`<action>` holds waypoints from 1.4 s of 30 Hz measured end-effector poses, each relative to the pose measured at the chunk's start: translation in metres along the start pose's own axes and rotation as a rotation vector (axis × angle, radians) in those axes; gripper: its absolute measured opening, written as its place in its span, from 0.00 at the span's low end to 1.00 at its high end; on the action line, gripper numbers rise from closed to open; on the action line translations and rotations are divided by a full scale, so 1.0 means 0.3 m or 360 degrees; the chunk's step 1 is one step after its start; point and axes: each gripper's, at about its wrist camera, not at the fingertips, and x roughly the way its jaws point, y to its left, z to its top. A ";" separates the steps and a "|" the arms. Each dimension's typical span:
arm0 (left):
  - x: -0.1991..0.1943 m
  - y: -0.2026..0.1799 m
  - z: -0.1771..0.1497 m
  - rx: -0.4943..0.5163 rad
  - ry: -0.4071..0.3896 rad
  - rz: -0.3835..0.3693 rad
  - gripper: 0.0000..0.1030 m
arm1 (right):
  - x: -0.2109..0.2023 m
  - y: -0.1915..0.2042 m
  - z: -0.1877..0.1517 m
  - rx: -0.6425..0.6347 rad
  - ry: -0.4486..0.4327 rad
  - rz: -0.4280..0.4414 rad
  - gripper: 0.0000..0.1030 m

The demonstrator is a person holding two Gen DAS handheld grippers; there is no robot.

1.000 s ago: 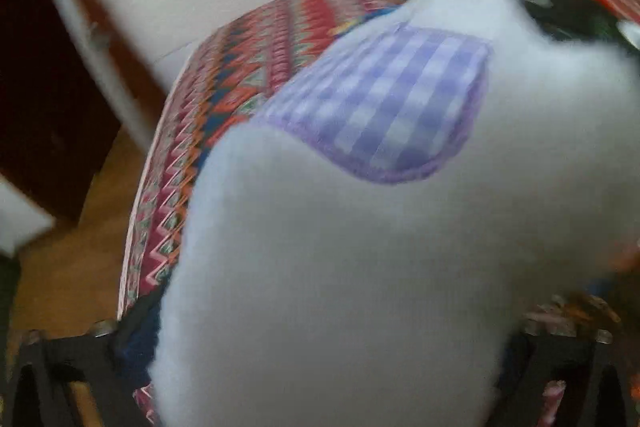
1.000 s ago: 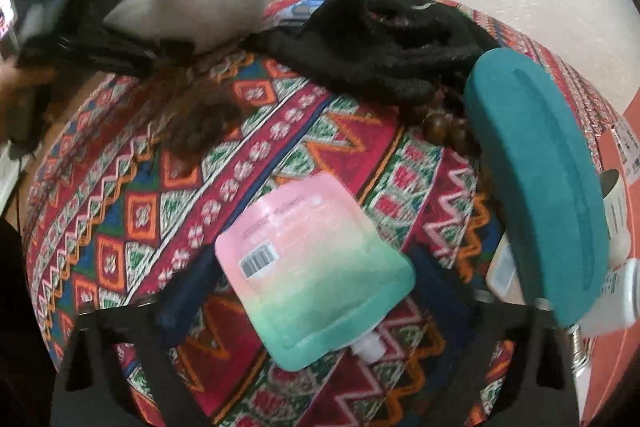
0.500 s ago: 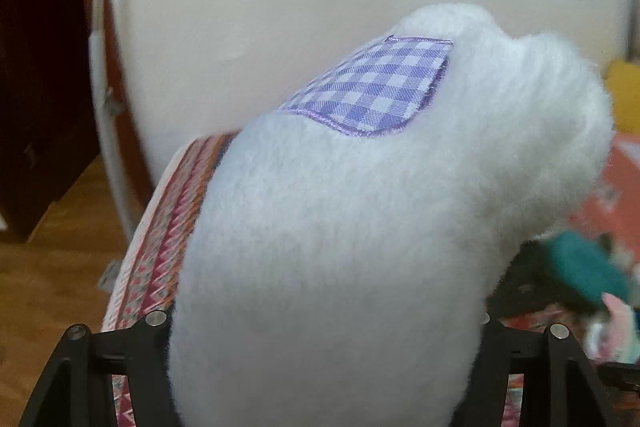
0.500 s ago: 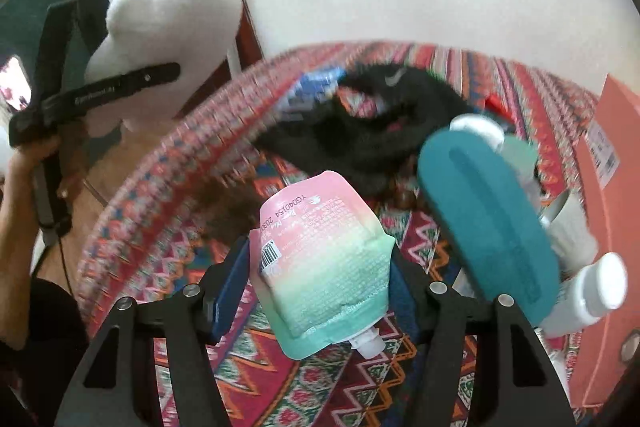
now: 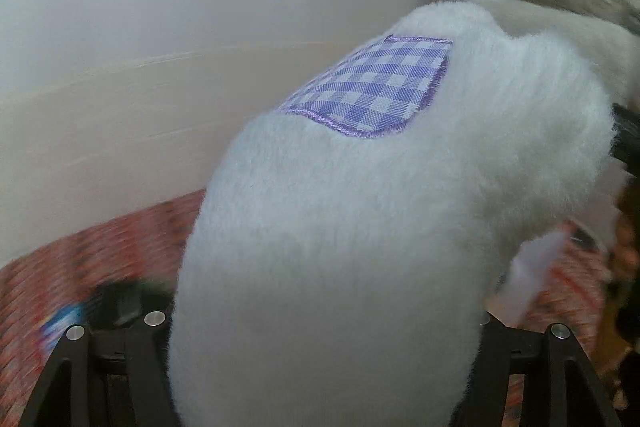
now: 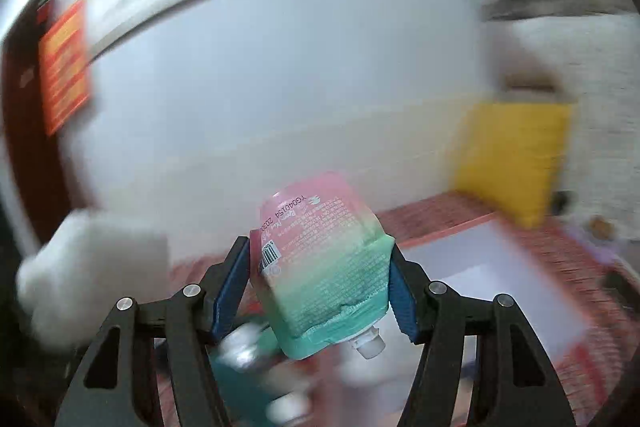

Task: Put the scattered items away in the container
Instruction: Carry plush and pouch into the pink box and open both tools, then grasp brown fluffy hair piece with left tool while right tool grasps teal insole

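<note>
Both claws are loaded: my right claw (image 6: 320,291) clamps the pink-and-green pouch (image 6: 324,267) by its edges, my left claw (image 5: 320,367) squeezes the white plush toy (image 5: 360,207). I judge this the carry step; next, each load must hang over the orange-rimmed box (image 6: 480,259) before I release.

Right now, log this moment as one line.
left gripper: shut on plush | right gripper: shut on pouch | both items off the cloth | box ahead of right
</note>
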 end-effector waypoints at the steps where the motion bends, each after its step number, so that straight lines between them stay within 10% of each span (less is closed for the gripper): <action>1: 0.063 -0.044 0.025 0.0029 0.0029 -0.0043 0.72 | 0.006 -0.073 0.030 0.0057 0.0017 -0.0042 0.64; 7: 0.416 -0.227 0.061 -0.0064 0.0370 -0.0202 0.85 | 0.169 -0.382 0.028 0.0321 0.0254 0.0003 0.82; 9: 0.406 -0.216 0.063 -0.0078 0.0359 -0.0181 0.87 | 0.198 -0.444 0.013 0.0407 0.0275 -0.0060 0.99; 16: 0.267 -0.063 0.121 -0.0413 0.0250 -0.0378 0.93 | 0.161 -0.441 0.017 0.0447 0.0242 -0.0006 0.99; 23: -0.062 0.302 -0.117 -0.0602 0.0089 -0.0285 0.93 | 0.030 -0.211 0.023 0.0255 0.0133 0.0086 0.99; 31: -0.324 0.745 -0.622 -0.0785 0.0280 0.0450 0.94 | 0.108 0.135 -0.127 0.0027 0.0422 0.0164 0.99; 35: -0.307 0.902 -0.798 -0.1025 0.0359 0.0401 0.93 | 0.204 0.352 -0.242 -0.0040 0.0730 0.0502 0.99; 42: -0.160 0.834 -0.844 -0.0911 0.0492 0.0334 0.93 | 0.287 0.747 -0.596 -0.0349 0.1170 0.0760 0.99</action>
